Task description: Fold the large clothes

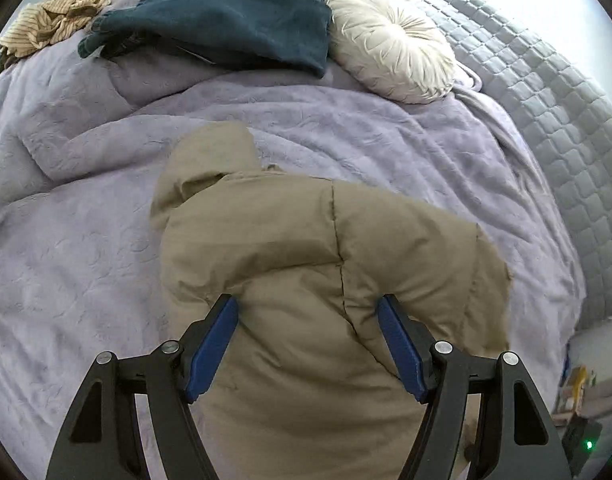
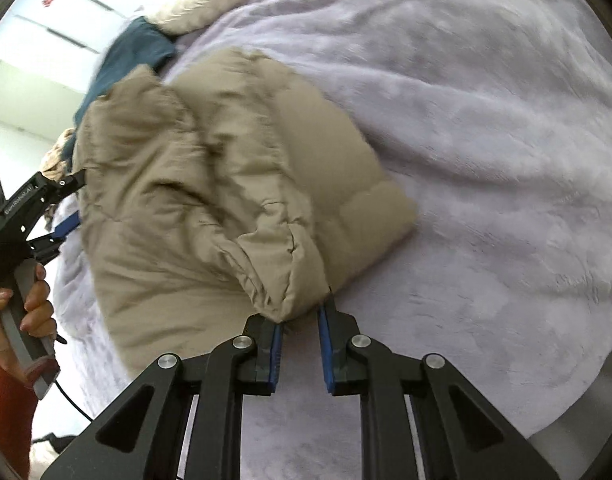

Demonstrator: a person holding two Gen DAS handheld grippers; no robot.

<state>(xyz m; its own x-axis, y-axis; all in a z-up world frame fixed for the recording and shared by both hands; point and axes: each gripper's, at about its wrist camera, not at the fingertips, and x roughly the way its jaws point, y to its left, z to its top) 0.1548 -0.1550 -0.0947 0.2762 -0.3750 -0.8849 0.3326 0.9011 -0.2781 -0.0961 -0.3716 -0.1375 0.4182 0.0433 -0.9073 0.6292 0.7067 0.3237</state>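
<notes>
1. Left gripper (image 1: 308, 306): bottom centre of the left wrist view, pointing steeply down, blue pads wide apart, nothing pinched between them.
2. Same left gripper (image 2: 68, 206) at the left edge of the right wrist view, fingers spread.
3. Left hand (image 2: 34, 304) at lower left of that view, wrapped round the grey handle; red sleeve (image 2: 8, 412) below it.
4. Right gripper (image 2: 300, 318): bottom centre of the right wrist view, pointing steeply down, pads drawn close, clamped on a fabric edge.

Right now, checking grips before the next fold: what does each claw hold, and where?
The right claw pinches the tan puffer jacket at a bunched corner. The left claw is open over the jacket, holding nothing.
</notes>
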